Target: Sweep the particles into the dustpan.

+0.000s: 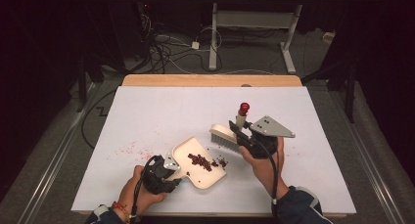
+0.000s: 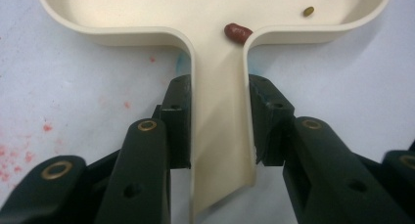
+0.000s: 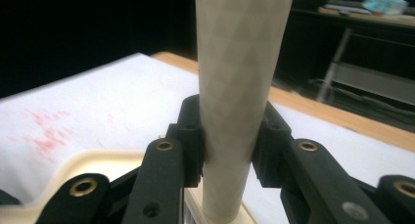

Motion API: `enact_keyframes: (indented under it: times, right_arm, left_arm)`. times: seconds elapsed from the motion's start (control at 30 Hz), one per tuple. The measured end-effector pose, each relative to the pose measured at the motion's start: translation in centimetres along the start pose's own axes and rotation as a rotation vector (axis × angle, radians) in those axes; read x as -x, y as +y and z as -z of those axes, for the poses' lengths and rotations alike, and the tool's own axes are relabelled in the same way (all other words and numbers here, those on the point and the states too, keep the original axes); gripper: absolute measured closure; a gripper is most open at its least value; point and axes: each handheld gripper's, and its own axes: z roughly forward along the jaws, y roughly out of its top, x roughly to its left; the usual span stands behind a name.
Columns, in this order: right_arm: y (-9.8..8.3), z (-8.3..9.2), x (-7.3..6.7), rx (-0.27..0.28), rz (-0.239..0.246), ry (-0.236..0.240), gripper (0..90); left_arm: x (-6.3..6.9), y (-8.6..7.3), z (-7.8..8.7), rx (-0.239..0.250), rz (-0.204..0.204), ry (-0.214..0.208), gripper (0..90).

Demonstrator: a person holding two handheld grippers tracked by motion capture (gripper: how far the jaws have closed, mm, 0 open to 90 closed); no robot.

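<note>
Mid-sweep: left gripper (image 2: 215,131) pinching the dustpan (image 1: 198,161) handle flat on the table (image 1: 147,111), right gripper (image 3: 227,136) clamping the brush (image 1: 226,135) handle, beans (image 1: 199,160) piled in the pan, next likely brushing stragglers (image 1: 222,162) at the lip inward.

I am looking at a cream dustpan (image 1: 198,163) carrying dark red beans (image 1: 201,161), a cream brush (image 1: 226,134) showing a red knob (image 1: 243,106), black grippers, and a white sheet (image 1: 161,111) wearing pink-red speckles (image 1: 128,149).
</note>
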Motion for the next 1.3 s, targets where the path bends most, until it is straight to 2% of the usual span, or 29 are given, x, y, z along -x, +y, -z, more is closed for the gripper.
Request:
enact_keyframes:
  times: [0.17,0.2,0.23,0.27,0.43,0.47,0.57,0.63,0.67,0.7,0.77,0.87,1.0,1.1,1.3]
  right_arm:
    - [-1.5,0.8,1.4,-0.044,0.012,-0.061,70.1]
    - [-1.5,0.8,1.4,-0.044,0.012,-0.061,70.1]
    - [-1.9,0.7,1.2,-0.069,0.013,-0.046,70.1]
    - [-2.0,0.7,1.0,-0.066,0.004,-0.025,70.1]
    - [-1.6,0.5,-2.1,-0.101,0.035,0.044,69.9]
    - [-1.6,0.4,-2.8,-0.098,0.059,0.047,69.9]
    - [-1.5,0.0,-4.6,-0.080,0.048,0.078,70.0]
    - [-1.4,-0.3,-5.7,-0.072,0.068,0.080,70.0]
    - [-1.4,-0.3,-5.7,-0.072,0.068,0.080,70.0]
    - [-1.4,-0.6,-6.5,-0.062,0.072,0.093,70.1]
    - [-1.2,-0.7,-6.9,-0.053,0.064,0.103,70.1]
    - [-1.1,-0.8,-7.0,-0.046,0.044,0.128,70.2]
    - [-1.0,-0.8,-6.7,-0.032,0.062,0.110,70.2]
    - [-0.8,-0.6,-5.8,-0.020,0.040,0.112,70.1]
    - [0.0,0.8,-3.5,-0.003,0.036,0.105,70.1]
  left_arm:
    - [0.0,-0.6,0.1,-0.012,0.008,-0.007,63.7]
    - [0.0,-0.6,0.1,-0.012,0.008,-0.007,63.7]
    - [0.0,-0.6,0.0,-0.014,0.009,-0.007,63.7]
    - [0.1,-0.6,-0.1,-0.017,0.015,-0.007,63.7]
    - [0.2,-0.7,-0.3,-0.017,0.016,0.001,63.6]
    - [0.3,-0.6,-0.3,-0.015,0.016,0.005,63.6]
    - [0.2,-0.6,-0.3,-0.012,0.022,0.003,63.5]
    - [0.3,-0.6,-0.4,-0.009,0.029,0.006,63.5]
    - [0.3,-0.6,-0.4,-0.009,0.029,0.006,63.5]
    - [0.3,-0.6,-0.4,-0.011,0.028,0.007,63.5]
    - [0.3,-0.5,-0.4,-0.009,0.027,0.005,63.5]
    - [0.4,-0.5,-0.4,-0.006,0.019,0.013,63.5]
    - [0.4,-0.5,-0.2,-0.003,0.009,0.013,63.6]
    - [0.2,-0.6,0.0,0.000,-0.009,0.013,63.6]
    - [0.0,-0.9,0.3,0.000,-0.021,0.013,63.6]
